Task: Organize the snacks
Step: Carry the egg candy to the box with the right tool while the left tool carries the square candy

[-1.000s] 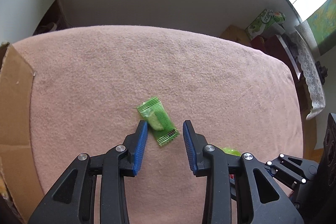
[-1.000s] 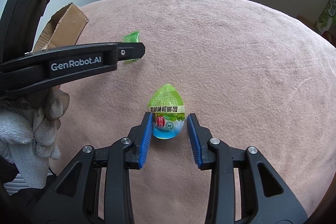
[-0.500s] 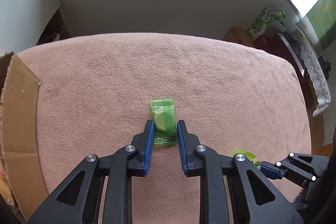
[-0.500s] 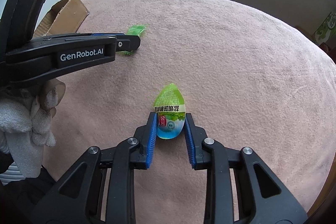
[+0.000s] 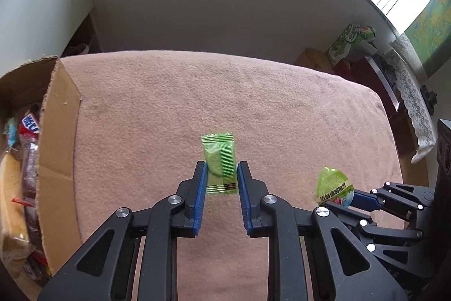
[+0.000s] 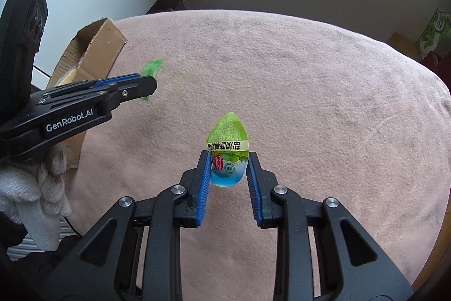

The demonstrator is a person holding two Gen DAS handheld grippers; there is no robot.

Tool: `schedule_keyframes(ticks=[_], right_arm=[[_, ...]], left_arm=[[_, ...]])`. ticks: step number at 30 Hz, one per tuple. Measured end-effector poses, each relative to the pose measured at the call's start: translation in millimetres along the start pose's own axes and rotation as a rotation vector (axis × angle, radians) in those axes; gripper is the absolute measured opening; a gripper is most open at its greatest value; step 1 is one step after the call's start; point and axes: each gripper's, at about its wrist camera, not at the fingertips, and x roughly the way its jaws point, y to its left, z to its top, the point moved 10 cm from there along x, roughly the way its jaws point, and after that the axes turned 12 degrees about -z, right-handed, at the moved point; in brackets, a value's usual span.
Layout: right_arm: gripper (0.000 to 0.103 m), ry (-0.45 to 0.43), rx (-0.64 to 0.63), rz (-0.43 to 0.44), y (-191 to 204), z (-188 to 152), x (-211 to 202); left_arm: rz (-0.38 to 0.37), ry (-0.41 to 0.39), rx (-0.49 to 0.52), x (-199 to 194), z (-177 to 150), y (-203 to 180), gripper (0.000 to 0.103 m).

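Left gripper is pinching the green sachet by its lower half, long axis running straight out along the fingers, clear of the pink cloth. Right gripper is clamped on the egg pack at its blue wide end, green tip pointing away from me. Box sits at the cloth's left edge, snacks already inside. I read it as the drop target: left gripper is nearer, so the sachet goes first, and the right must cross the cloth.
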Motion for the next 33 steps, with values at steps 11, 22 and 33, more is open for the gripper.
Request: schedule_keyframes(ticks=[11,22,33], right_arm=[[0.026,-0.078,-0.071,0.047,43.3,36.5,-32.9],[0.026,-0.128,-0.185,0.122,117.1,66.1,-51.5],[0.026,-0.16,-0.283,0.176,187.4,92.2,-57.3]], left_arm=[[0.056,-0.088,-0.029,-67.6,0.3,26.3,0.02],[0.118,-0.184,-0.106,-125.1,-7.9,65.2,0.02],[0.162,-0.244,-0.167,-159.8,-22.9,90.0,0.02]])
